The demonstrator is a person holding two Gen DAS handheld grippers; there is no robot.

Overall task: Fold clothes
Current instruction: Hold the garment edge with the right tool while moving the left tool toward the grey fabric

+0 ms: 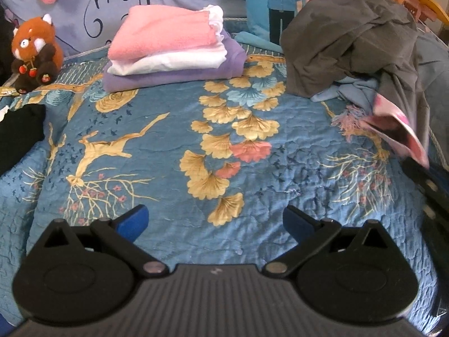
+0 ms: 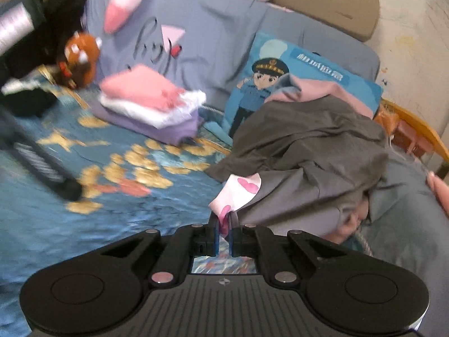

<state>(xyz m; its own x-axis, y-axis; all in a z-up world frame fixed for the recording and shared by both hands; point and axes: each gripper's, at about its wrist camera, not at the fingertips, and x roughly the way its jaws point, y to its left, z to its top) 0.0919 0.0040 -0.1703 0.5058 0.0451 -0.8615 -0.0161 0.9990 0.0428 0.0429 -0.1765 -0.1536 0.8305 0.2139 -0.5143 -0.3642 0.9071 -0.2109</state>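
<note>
- The left gripper, black with blue finger pads, hangs above the blue quilted bedspread printed with gold ginkgo leaves and a gold deer. Its jaws stand wide apart and released; nothing lies between them.
- The right gripper is clenched on a corner of a white cloth with pink heart prints. The pinched corner sits between the two blue pads, and the rest of the cloth runs up and away from the fingertips.
- The heart-print cloth emerges from under a crumpled dark grey garment that tops the unfolded pile at the right side of the bed. A light blue garment shows at the near edge of that pile.
- A folded stack rests at the far centre of the bedspread: pink fleece on top, white cloth in the middle, purple cloth at the bottom.
- A brown-and-white plush red panda sits at the far left, beside the stack.
- A blue cushion with a cartoon uniformed figure leans behind the grey pile.
- A black fabric item lies at the left edge.
</note>
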